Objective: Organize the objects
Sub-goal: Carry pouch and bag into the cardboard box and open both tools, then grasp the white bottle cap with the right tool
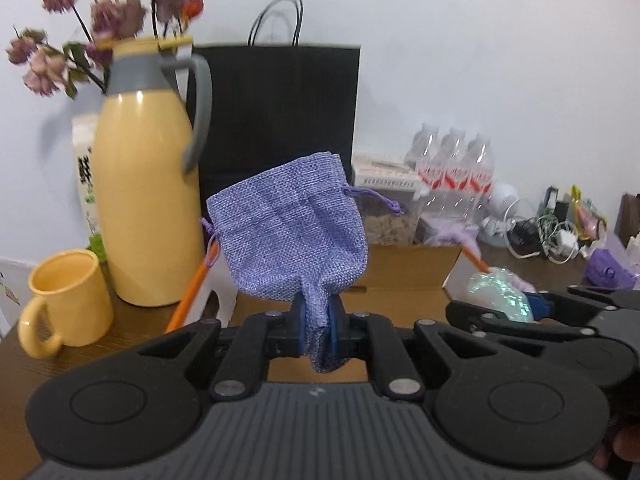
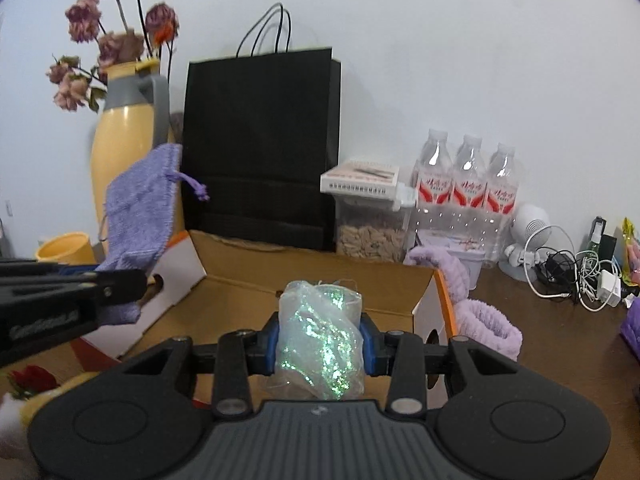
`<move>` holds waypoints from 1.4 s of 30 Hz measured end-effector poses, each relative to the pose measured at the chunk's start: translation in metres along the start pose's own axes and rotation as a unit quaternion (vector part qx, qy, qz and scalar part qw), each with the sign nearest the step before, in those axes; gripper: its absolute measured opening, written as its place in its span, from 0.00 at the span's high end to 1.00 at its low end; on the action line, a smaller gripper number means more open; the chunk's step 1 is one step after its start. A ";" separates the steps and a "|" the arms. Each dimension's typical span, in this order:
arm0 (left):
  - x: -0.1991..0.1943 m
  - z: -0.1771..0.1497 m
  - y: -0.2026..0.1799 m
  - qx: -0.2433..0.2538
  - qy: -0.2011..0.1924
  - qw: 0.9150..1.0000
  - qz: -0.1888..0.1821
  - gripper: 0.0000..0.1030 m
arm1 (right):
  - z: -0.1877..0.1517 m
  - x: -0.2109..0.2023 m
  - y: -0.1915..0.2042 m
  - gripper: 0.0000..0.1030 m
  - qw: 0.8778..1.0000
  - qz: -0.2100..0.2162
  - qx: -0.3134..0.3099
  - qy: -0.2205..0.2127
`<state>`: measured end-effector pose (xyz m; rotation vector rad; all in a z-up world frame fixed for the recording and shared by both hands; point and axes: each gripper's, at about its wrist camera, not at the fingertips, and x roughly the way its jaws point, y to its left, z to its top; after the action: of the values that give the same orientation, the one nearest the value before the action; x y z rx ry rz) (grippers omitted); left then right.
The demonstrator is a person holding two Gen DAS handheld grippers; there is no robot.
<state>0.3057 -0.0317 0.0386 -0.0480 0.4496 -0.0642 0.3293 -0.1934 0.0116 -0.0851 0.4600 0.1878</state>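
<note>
A lilac woven drawstring pouch (image 1: 292, 236) stands up from my left gripper (image 1: 320, 328), which is shut on the pouch's lower corner. The same pouch (image 2: 138, 216) shows at the left of the right wrist view, above the left gripper's black arm. My right gripper (image 2: 320, 340) is shut on a clear packet of iridescent glitter film (image 2: 322, 336). In the left wrist view that packet (image 1: 500, 292) sits at the right. Both grippers hover over an open cardboard box (image 2: 304, 284) on the wooden table (image 2: 552, 344).
A yellow thermos jug (image 1: 144, 200) with dried flowers and a yellow mug (image 1: 68, 300) stand at the left. A black paper bag (image 2: 260, 144), a food container (image 2: 372, 232), three water bottles (image 2: 468, 184), a purple fluffy band (image 2: 480, 316) and tangled cables (image 2: 576, 276) line the back and right.
</note>
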 end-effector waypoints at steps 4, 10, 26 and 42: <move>0.014 -0.007 0.002 0.009 0.018 1.000 0.002 0.88 | -0.006 0.011 0.001 0.63 1.000 -0.001 -0.005 0.021; 0.016 -0.010 0.007 0.008 0.019 1.000 0.012 0.26 | -0.011 0.014 -0.002 0.13 0.999 -0.015 -0.005 0.040; -0.009 -0.002 0.009 -0.013 -0.014 0.999 0.034 0.00 | -0.003 -0.009 -0.005 0.00 1.000 -0.022 -0.001 0.015; -0.095 -0.020 0.014 -0.012 -0.041 0.999 0.014 0.00 | -0.012 -0.101 0.006 0.00 0.999 -0.015 -0.009 -0.043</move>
<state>0.2123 -0.0115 0.0613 -0.0669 0.3684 -0.0290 0.2340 -0.2050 0.0463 -0.1006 0.3715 0.1662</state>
